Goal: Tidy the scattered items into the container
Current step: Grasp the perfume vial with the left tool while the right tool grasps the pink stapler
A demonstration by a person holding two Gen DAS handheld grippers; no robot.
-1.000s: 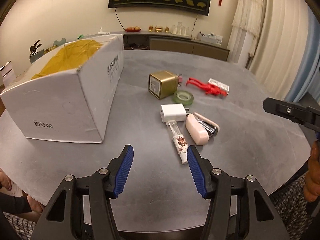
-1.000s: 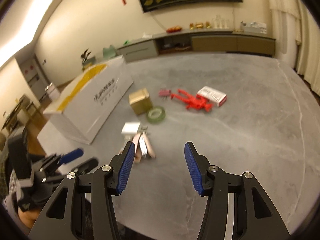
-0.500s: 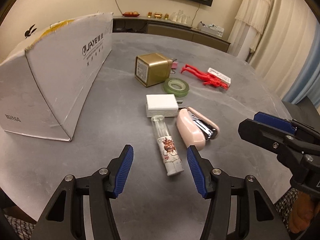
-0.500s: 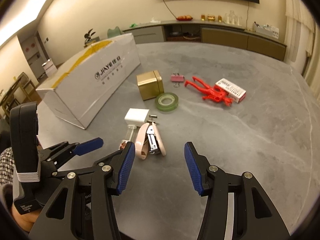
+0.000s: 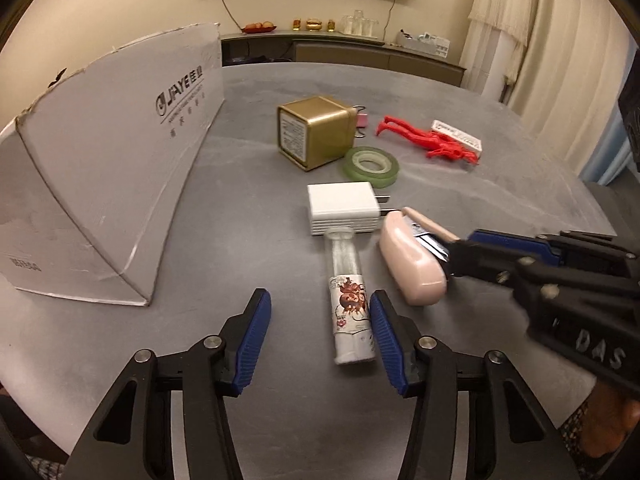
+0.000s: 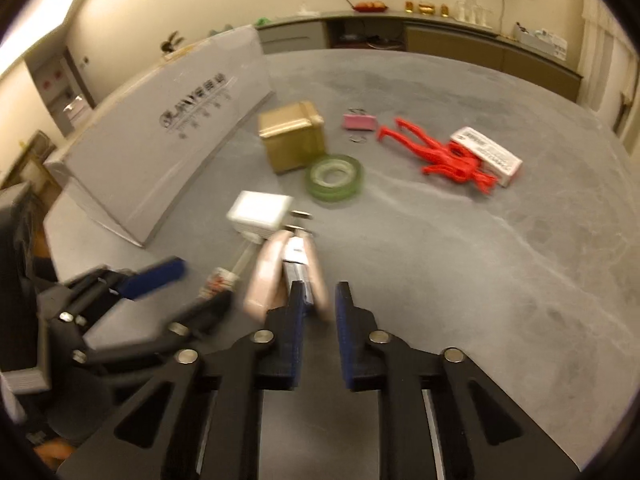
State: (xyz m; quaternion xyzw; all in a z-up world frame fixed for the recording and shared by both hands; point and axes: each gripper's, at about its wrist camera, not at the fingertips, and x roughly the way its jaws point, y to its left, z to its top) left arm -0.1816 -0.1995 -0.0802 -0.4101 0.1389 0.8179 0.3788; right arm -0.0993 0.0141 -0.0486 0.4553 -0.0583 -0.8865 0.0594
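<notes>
Left wrist view: the left gripper point(image 5: 320, 334) hangs spread just above the printed tube point(image 5: 349, 292), which lies on the tabletop point(image 5: 240, 220), long axis running away toward the white charger point(image 5: 344, 209). The next move is probably lowering and closing across it.

Right wrist view: the right gripper point(image 6: 318, 310) has narrowed around the pink stapler point(image 6: 280, 272); whether it pinches yet I cannot tell. The stapler's long axis points toward the charger. The cardboard box point(image 6: 160, 152) waits left.

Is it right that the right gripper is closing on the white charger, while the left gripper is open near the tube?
Not quite. In the right wrist view, the right gripper is closing on the pink stapler, not the white charger, which lies untouched behind it. The rest holds: the left gripper is open near the tube.
</notes>
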